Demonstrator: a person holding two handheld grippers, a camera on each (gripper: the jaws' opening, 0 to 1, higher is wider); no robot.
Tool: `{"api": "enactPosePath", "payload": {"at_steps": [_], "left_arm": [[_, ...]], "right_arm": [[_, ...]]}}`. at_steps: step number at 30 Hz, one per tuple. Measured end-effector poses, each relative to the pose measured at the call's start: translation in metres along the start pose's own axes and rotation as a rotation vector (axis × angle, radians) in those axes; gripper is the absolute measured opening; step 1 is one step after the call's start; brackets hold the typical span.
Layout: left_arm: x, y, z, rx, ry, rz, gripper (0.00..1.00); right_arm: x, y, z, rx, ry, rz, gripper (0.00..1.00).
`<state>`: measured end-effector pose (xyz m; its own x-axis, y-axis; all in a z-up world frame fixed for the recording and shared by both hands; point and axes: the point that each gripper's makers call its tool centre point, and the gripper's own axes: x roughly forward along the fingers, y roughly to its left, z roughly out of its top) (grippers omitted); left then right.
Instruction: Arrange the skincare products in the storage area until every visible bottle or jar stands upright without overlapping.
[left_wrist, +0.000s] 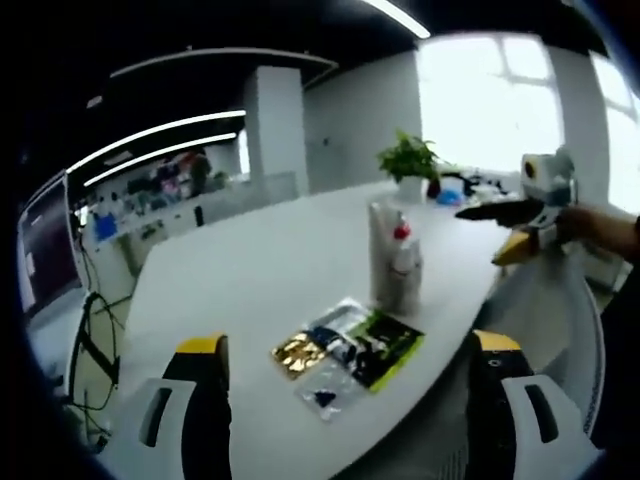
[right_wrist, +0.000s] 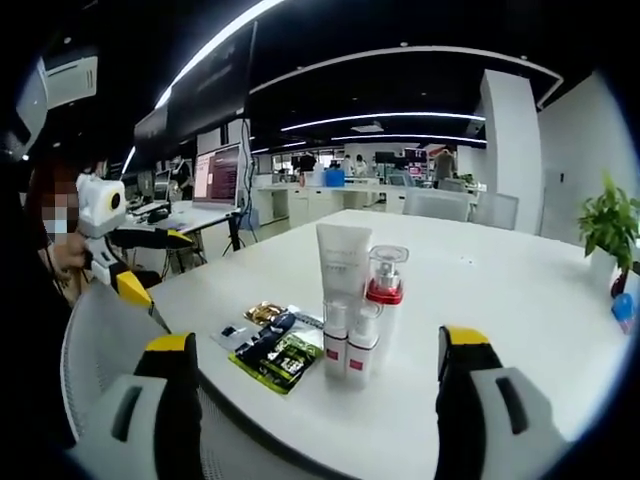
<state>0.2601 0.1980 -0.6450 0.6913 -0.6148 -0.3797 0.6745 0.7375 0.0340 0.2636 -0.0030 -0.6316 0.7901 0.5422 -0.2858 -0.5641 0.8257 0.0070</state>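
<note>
While both claws, left claw and right claw, hang spread and empty, the upright bottles look light, probably slippery; grip mid-body.

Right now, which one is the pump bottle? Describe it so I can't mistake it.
On the white table, find the upright cluster of skincare products beside the flat sachets. The pump bottle stands at the cluster's right in the right gripper view, next to the tall white tube. It alone has a red collar under a clear cap.
</note>
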Motion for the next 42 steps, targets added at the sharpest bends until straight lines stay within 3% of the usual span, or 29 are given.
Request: {"api": "enactPosePath", "payload": {"at_steps": [5, 11, 14, 19, 21, 36, 42], "left_arm": [[0.001, 0.000, -0.001, 0.010, 0.007, 0.008, 0.97], [0.004, -0.002, -0.003, 0.029, 0.020, 0.013, 0.97], [0.003, 0.002, -0.002, 0.041, 0.013, 0.040, 0.97], [0.002, 0.004, -0.001, 0.013, -0.002, 0.040, 0.97], [0.000, 0.009, 0.002, 0.005, -0.022, 0.068, 0.97], [0.001, 0.013, -0.001, 0.051, 0.004, 0.104, 0.97], [0.006, 0.008, -0.008, 0.097, 0.043, 0.096, 0.97]], "right_arm": [[0.000, -0.001, 0.001, 0.024, -0.003, -0.003, 1.00], [0.001, 0.001, 0.000, -0.025, 0.020, 0.000, 1.00], [0.001, -0.013, -0.002, -0.097, 0.052, -0.043, 1.00], [-0.002, -0.014, -0.006, -0.066, 0.066, -0.016, 1.00], [-0.003, -0.015, -0.007, -0.072, 0.070, -0.022, 1.00], [0.000, -0.020, -0.009, -0.026, 0.053, -0.035, 1.00], [0.000, -0.022, -0.008, -0.019, 0.050, -0.043, 1.00]]}}
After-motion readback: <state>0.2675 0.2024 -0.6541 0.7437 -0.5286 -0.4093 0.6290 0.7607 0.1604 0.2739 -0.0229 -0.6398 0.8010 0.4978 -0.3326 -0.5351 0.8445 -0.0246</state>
